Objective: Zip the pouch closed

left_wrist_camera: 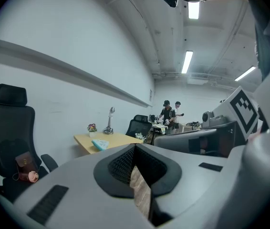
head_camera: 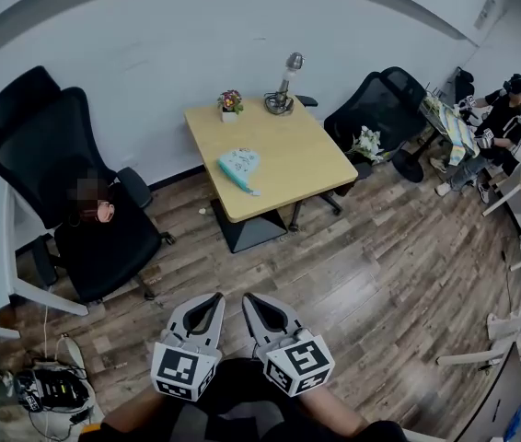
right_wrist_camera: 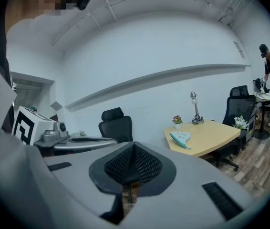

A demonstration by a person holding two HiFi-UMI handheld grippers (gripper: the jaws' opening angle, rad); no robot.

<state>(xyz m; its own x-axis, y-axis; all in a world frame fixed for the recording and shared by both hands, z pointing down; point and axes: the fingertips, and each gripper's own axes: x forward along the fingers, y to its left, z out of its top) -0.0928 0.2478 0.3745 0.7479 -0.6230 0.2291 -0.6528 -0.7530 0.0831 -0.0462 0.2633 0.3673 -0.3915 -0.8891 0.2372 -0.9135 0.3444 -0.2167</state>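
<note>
A light blue-green pouch point(head_camera: 239, 167) lies on the square wooden table point(head_camera: 306, 155) across the room. It also shows small in the left gripper view as the pouch point(left_wrist_camera: 99, 144) and in the right gripper view as the pouch point(right_wrist_camera: 181, 138). My left gripper point(head_camera: 211, 300) and right gripper point(head_camera: 253, 300) are held side by side low in the head view, well short of the table. Both are shut with nothing between the jaws, as the left gripper point(left_wrist_camera: 136, 147) and the right gripper point(right_wrist_camera: 134, 144) show in their own views.
A black office chair point(head_camera: 76, 191) stands left of the table, another black chair point(head_camera: 376, 109) at its right. A small flower pot point(head_camera: 230, 102) and a silver desk lamp point(head_camera: 284, 88) sit at the table's far edge. Two people point(head_camera: 504, 118) work at the far right. Wooden floor point(head_camera: 362, 274) lies between.
</note>
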